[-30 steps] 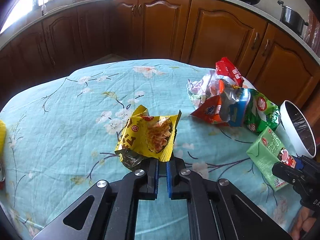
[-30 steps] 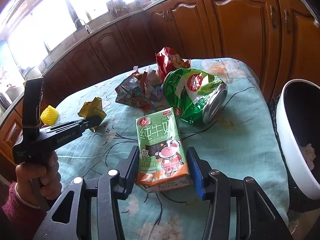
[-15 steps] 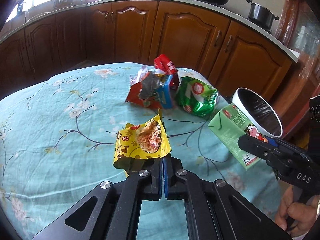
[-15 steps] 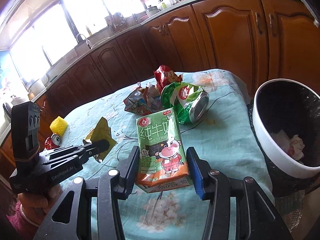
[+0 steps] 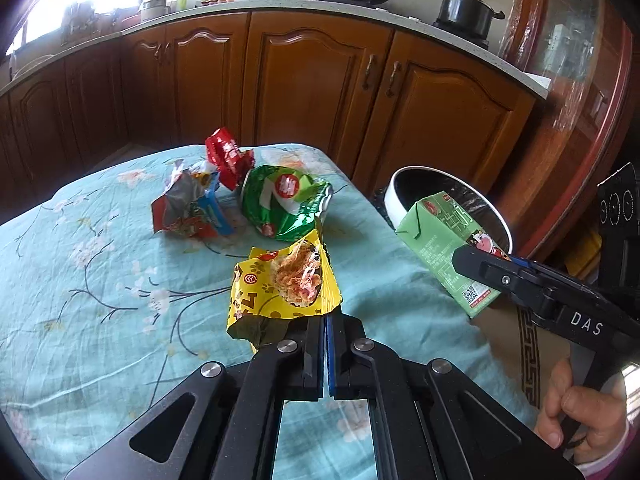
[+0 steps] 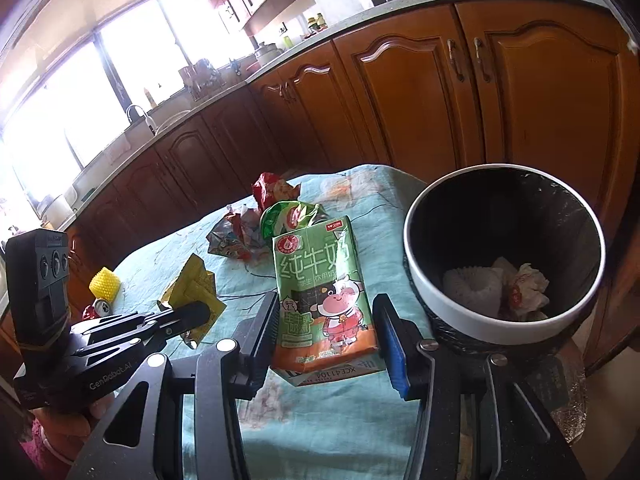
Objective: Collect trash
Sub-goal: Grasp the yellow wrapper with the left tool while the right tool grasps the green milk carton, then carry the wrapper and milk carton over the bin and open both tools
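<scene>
My left gripper is shut on a crumpled yellow snack wrapper and holds it above the teal flowered tablecloth. My right gripper is shut on a green milk carton, lifted off the table just left of the white-rimmed trash bin with a black liner. In the left wrist view the carton hangs in front of the bin. The wrapper also shows in the right wrist view.
A green chip bag, a red wrapper and a red-blue foil bag lie at the table's far side. A yellow roll and a red can sit at the table's left. Crumpled paper lies in the bin. Brown cabinets stand behind.
Both grippers have lifted their loads and swung right toward the bin. The left jaws closed fully on the yellow wrapper. The bin's inside has come into the right wrist view.
</scene>
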A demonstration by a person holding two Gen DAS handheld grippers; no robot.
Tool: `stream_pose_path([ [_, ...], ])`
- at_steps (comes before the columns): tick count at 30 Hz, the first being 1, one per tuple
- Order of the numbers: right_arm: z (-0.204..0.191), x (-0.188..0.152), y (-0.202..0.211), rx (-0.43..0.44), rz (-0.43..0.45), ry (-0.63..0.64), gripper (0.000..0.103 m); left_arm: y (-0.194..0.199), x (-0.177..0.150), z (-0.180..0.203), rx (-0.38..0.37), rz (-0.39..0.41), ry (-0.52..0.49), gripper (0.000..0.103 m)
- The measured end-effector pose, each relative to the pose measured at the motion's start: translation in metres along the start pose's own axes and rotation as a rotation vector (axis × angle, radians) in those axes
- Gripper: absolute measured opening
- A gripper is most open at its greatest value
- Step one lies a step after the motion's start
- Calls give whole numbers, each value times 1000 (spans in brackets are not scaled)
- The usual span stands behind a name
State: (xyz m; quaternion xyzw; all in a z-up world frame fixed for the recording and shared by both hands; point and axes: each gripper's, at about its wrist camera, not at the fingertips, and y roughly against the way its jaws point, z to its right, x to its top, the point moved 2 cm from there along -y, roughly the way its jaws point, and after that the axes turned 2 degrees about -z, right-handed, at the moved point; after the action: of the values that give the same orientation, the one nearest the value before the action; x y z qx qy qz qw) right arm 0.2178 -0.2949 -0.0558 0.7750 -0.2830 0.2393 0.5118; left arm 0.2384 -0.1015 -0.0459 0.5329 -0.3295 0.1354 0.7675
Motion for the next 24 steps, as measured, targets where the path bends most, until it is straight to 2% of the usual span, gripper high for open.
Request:
stream_pose_path([
  [13,59,4,26,-81,47,-80,48,-27,20,53,-54,-20,-87,0],
  [24,101,17,37,-150,72,-125,48,-65,49,87,-106,-48,-134,0],
])
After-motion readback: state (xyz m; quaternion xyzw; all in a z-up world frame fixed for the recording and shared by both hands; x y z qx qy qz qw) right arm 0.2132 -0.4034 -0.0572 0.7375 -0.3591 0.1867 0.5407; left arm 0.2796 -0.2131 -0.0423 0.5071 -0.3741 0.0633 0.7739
